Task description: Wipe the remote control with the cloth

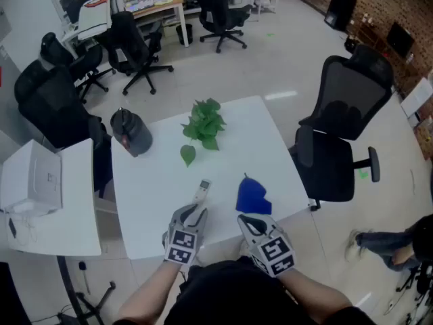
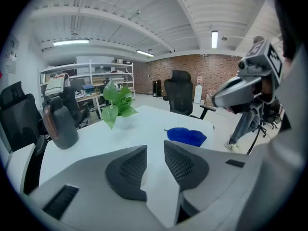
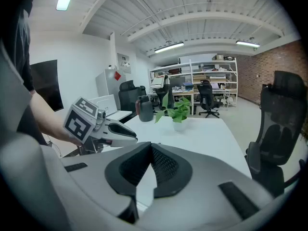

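Note:
A slim white remote control [image 1: 201,190] lies on the white table [image 1: 155,181], just beyond my left gripper [image 1: 195,214]. That gripper's jaws stand a little apart with nothing between them [image 2: 155,163]. A crumpled blue cloth [image 1: 253,197] lies to the right of the remote, right ahead of my right gripper [image 1: 245,220]. In the left gripper view the cloth [image 2: 186,135] shows beyond the jaws. My right gripper [image 3: 150,153] is shut and empty. Both grippers hover at the table's near edge.
A potted green plant [image 1: 204,124] and a dark jug [image 1: 130,132] stand at the table's far side. A black office chair [image 1: 342,131] is to the right, a lower white side table [image 1: 47,195] with a white box to the left.

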Motion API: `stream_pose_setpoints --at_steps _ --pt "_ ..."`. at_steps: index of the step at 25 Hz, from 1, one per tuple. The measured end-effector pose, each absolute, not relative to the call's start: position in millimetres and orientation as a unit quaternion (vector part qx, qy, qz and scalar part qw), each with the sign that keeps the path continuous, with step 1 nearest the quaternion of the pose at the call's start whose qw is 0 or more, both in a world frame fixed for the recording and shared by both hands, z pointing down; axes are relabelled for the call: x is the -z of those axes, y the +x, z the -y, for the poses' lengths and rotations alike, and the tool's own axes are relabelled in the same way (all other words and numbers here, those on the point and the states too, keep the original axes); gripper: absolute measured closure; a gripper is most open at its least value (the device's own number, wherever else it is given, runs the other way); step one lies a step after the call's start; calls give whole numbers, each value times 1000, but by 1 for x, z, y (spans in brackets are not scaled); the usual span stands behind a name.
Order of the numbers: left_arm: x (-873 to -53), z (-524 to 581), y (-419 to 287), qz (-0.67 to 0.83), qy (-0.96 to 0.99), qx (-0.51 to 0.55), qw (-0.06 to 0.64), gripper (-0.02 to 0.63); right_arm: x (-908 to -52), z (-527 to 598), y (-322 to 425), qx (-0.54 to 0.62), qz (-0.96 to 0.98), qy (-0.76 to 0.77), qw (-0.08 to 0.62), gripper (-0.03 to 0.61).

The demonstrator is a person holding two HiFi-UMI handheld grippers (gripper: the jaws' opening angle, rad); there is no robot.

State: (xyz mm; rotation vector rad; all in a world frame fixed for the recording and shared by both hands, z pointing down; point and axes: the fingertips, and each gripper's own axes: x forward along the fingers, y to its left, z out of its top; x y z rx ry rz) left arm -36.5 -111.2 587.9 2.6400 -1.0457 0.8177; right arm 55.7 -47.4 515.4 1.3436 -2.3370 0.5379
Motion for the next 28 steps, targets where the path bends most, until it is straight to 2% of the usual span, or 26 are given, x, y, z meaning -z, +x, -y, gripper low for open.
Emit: stream_pose_setpoints --at_steps 10,17,28 --pt "-649 145 -42 384 861 -313 115 344 -519 44 70 -197 828 480 210 569" --pt "-699 163 -40 391 842 -346 138 341 -522 42 80 -199 825 482 221 569" --pt "-720 174 -34 415 823 -351 168 341 -529 39 98 -209 816 488 228 569"
